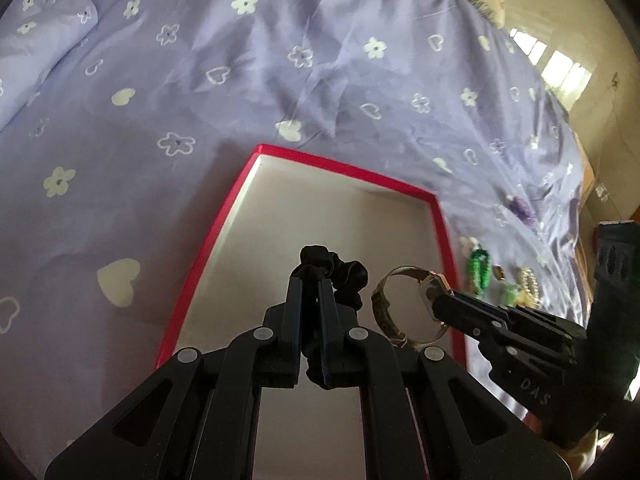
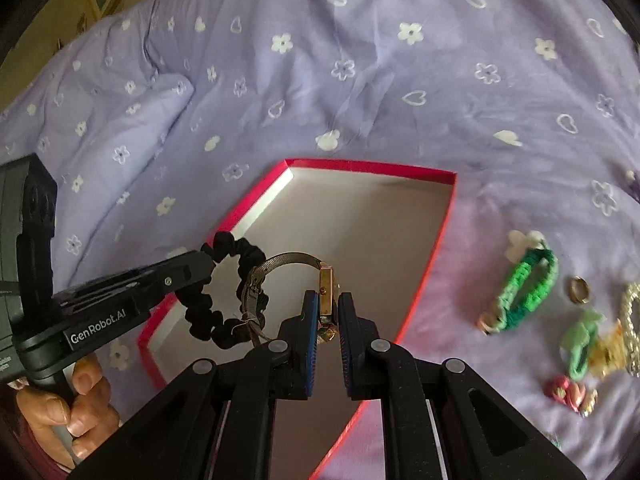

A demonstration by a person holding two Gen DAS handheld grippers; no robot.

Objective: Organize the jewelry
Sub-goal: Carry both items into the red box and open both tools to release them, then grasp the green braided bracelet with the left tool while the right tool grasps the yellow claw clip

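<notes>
1. Two claws meet above one red-rimmed box (image 2: 430, 264), which lies on a lilac bedspread (image 2: 360, 92) printed with white flowers and hearts; the box shows a pale bare floor inside its thin red walls.
2. The left gripper (image 1: 310, 280) is clamped narrow on a black scrunchie (image 1: 344, 276), which sticks out past its fingertips over the near half of the box; in the right wrist view the scrunchie hangs as a ruffled fabric ring from the claw's tip.
3. The right gripper (image 2: 328, 300) is pinched on a wristwatch (image 2: 326, 292), gripping the gold rectangular case edge-on between its blue pads (image 2: 310, 320); the metal mesh strap arcs away to the left as a closed loop, just beside the scrunchie and overlapping it in this view, over the box's near left part.
4. On the bedspread beyond the box's right wall lies a green braided bracelet (image 2: 524, 292).
5. Near it are a light green clip (image 2: 580, 344), a pearly piece (image 2: 632, 320) at the frame's edge, and a red trinket (image 2: 566, 394).
6. A small gold ring (image 2: 579, 289) lies just right of the bracelet.
</notes>
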